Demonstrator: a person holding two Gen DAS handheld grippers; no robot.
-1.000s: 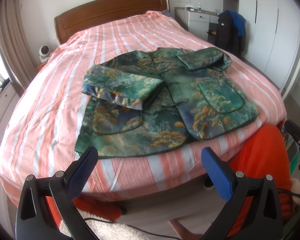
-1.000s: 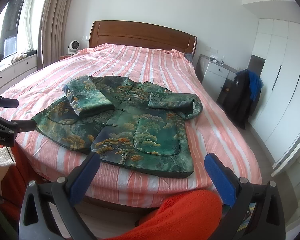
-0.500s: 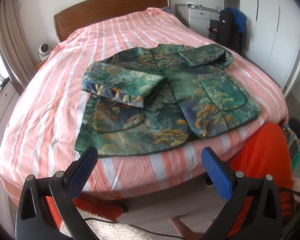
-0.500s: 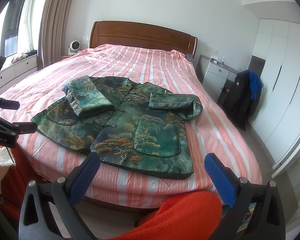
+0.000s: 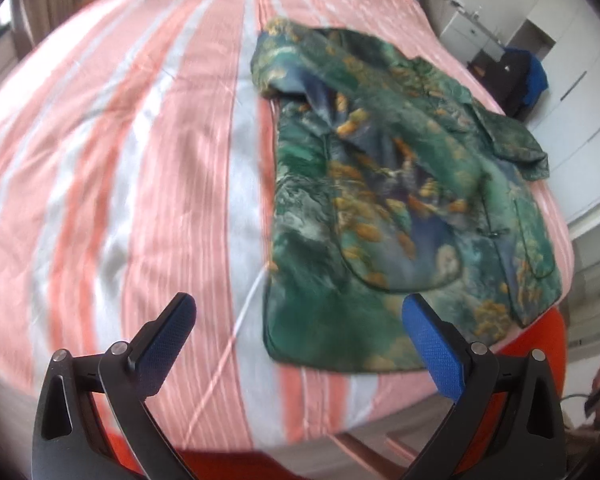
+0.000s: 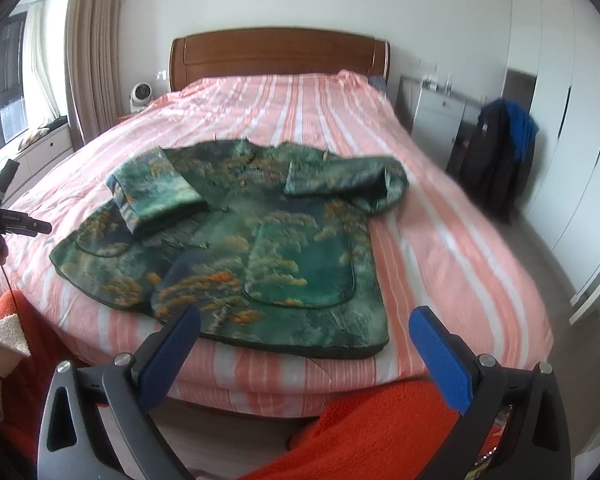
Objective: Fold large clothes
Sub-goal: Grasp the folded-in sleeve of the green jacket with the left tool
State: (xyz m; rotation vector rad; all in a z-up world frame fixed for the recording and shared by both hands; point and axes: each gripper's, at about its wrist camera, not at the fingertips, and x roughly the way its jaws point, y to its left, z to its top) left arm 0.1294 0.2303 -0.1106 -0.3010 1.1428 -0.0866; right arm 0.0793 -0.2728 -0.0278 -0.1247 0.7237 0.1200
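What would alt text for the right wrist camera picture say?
A green patterned jacket lies flat on a pink striped bed, both sleeves folded across its front. The open right gripper, with blue pads, hovers over its near hem.

I am standing in a home bedroom: a double bed [image 6: 440,216] in a pink-striped cover is filling the room, its wooden headboard [image 6: 280,56] against the far wall. Curtains [image 6: 92,60] are hanging far left, white wardrobes [image 6: 572,120] are lining the right.
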